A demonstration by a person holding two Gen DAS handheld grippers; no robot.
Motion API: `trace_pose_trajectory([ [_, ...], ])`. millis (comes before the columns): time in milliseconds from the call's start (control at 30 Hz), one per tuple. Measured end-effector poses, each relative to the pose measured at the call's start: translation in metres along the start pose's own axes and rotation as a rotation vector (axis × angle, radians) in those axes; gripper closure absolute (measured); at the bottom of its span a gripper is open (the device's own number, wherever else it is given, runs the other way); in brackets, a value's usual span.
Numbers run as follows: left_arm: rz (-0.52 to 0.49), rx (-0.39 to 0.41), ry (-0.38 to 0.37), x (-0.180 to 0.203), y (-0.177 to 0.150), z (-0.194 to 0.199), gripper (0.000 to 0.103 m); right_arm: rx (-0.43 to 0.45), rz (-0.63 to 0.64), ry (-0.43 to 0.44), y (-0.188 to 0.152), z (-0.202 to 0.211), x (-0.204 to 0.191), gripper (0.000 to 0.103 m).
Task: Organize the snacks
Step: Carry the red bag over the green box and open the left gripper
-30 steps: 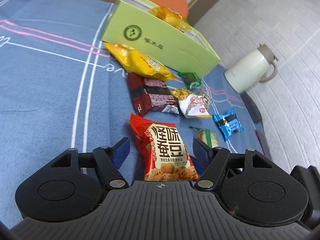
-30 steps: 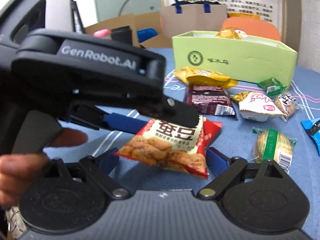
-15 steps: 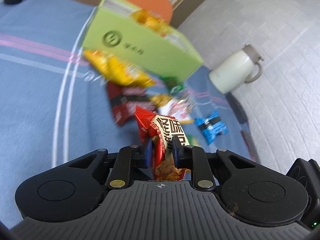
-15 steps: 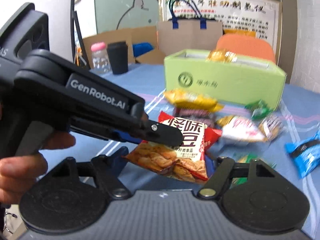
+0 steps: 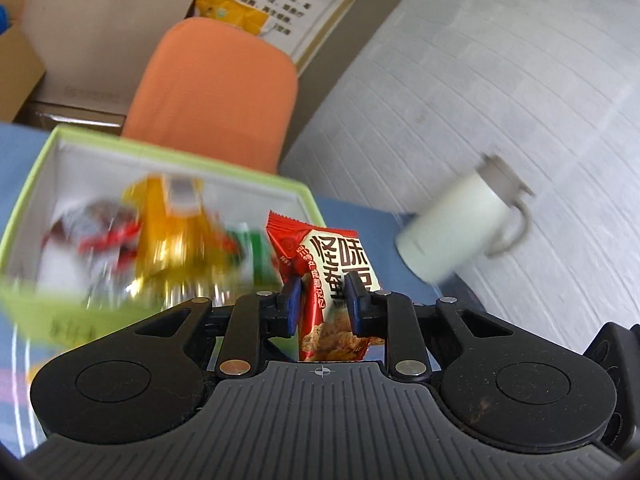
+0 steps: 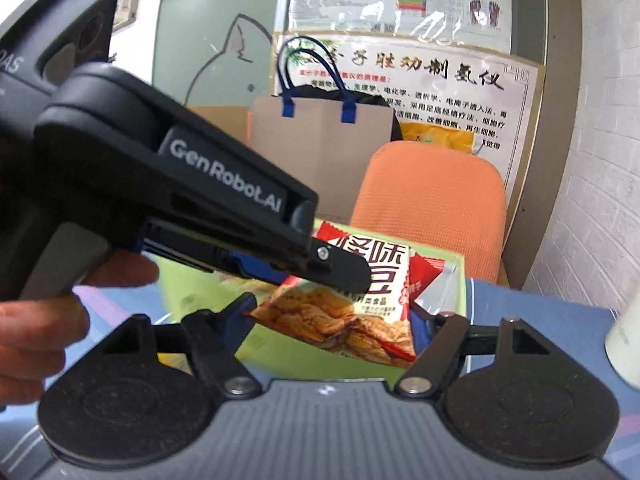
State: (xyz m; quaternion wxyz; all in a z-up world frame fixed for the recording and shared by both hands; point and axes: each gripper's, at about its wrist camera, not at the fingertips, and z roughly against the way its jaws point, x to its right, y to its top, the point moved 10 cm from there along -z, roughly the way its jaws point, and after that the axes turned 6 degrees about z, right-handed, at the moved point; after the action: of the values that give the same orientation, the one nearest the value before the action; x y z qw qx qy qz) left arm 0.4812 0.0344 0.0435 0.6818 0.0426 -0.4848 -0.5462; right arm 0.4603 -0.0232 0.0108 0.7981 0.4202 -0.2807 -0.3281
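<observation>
My left gripper (image 5: 322,304) is shut on a red snack packet (image 5: 332,272) with white Chinese lettering and holds it in the air at the near right corner of the open green box (image 5: 24,216). The box holds several blurred snack bags (image 5: 168,240). In the right wrist view the left gripper (image 6: 344,270) crosses from the left with the packet (image 6: 368,304) hanging in front of the box (image 6: 280,356). My right gripper (image 6: 332,316) is open and empty, its fingers either side of the packet's lower part and apart from it.
A white jug with a grey lid (image 5: 460,232) stands on the blue tablecloth (image 5: 360,216) right of the box. An orange chair (image 5: 216,88) is behind the box. A cardboard bag (image 6: 320,152) and posters are at the back. A hand (image 6: 44,320) holds the left gripper.
My left gripper closed on the red packet, lifted it off the cloth and carried it up to the green box. The right gripper followed, still open.
</observation>
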Motion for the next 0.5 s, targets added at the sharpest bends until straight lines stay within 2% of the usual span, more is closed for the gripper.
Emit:
trace_pose_trajectory([
  [133,0.011,-0.015,0.053,-0.020,0.029,-0.047,0.103,-0.059,0.002,0.025,0.001,-0.045,0.023,0.028],
  [233,0.011,-0.041,0.095,-0.036,0.031,-0.071,0.103,-0.109,0.010,0.044,-0.007,-0.072,0.027,0.027],
  [300,-0.018,-0.034,0.117,-0.042,0.027,-0.078,0.097,-0.106,0.002,0.055,-0.014,-0.079,0.027,0.021],
  [367,-0.051,-0.019,0.121,-0.041,0.024,-0.075,0.076,-0.107,-0.021,0.059,-0.016,-0.077,0.028,0.021],
  [467,-0.078,0.017,0.109,-0.029,0.024,-0.062,0.059,-0.073,-0.022,0.037,-0.007,-0.061,0.030,0.012],
  [500,-0.087,0.034,0.104,-0.025,0.024,-0.053,0.058,-0.050,-0.018,0.026,-0.002,-0.050,0.030,0.010],
])
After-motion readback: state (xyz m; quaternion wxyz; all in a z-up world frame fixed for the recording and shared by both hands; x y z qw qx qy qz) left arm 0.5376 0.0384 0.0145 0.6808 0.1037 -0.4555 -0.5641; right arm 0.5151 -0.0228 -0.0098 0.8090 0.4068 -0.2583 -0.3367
